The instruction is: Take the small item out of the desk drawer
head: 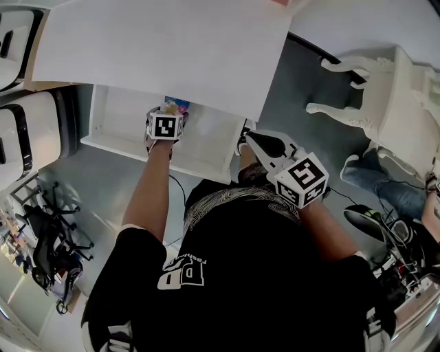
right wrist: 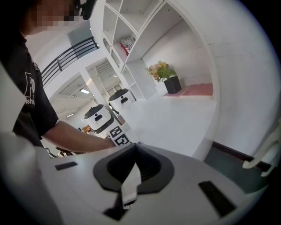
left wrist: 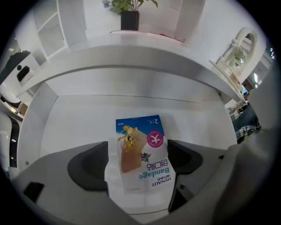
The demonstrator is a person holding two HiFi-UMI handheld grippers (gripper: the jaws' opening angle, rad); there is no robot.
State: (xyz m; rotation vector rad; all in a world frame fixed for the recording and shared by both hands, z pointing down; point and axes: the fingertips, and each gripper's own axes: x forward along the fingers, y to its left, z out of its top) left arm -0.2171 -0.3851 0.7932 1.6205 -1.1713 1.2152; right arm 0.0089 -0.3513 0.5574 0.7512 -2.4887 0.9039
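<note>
The white desk drawer (head: 155,152) stands pulled out under the desk top (head: 165,48). On its floor (left wrist: 83,121) lies a small flat bandage packet (left wrist: 142,151), blue and white with cartoon print, also visible in the head view as the packet (head: 177,105). My left gripper (left wrist: 138,154) reaches into the drawer (head: 167,114) and is open, one pad on each side of the packet, neither pressing it. My right gripper (head: 247,136) hovers at the drawer's right front corner, shut with nothing in it; its pads (right wrist: 145,165) meet in the right gripper view.
A white ornate chair (head: 385,89) stands to the right, with another person's legs in jeans (head: 385,196) beside it. White machines (head: 27,130) and a black chair base (head: 55,254) are at left. A potted plant (left wrist: 130,13) sits on the desk top.
</note>
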